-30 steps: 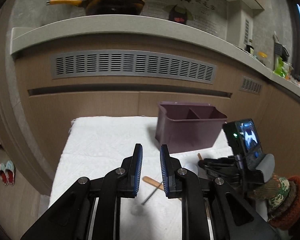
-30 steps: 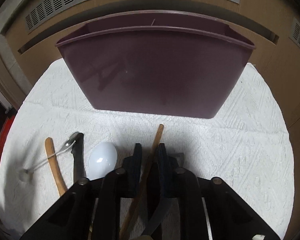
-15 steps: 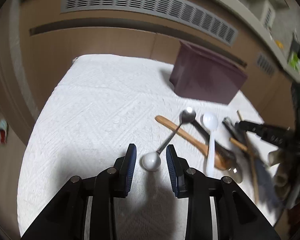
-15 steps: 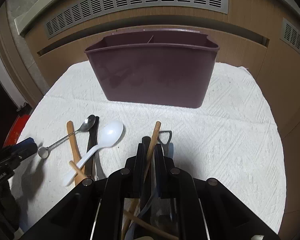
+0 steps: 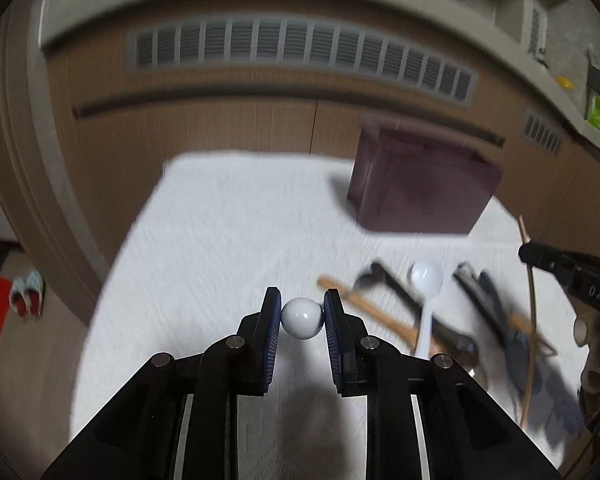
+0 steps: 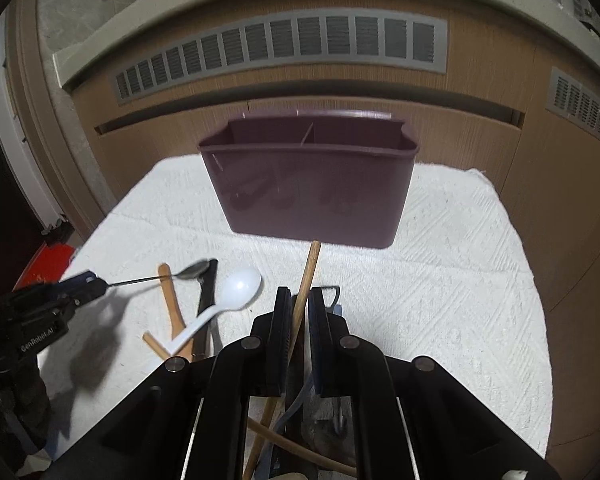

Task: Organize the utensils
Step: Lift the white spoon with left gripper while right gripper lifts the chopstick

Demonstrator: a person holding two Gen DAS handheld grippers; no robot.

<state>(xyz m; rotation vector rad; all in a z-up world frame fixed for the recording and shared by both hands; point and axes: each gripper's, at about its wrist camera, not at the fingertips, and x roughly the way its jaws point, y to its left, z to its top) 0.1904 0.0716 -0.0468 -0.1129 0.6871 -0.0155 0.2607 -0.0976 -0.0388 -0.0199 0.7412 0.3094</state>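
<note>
White lettering on the black body of the left gripper [image 6: 86, 286], seen at the left edge of the right wrist view, reads "GenRobot.AI", with the last letter partly cut off by the body's edge. In the left wrist view the black body of the right gripper [image 5: 530, 254] carries pale letters that look like "DAS", blurred and only partly in view, so the reading is uncertain. No other text, number or sign can be read in either view.
</note>
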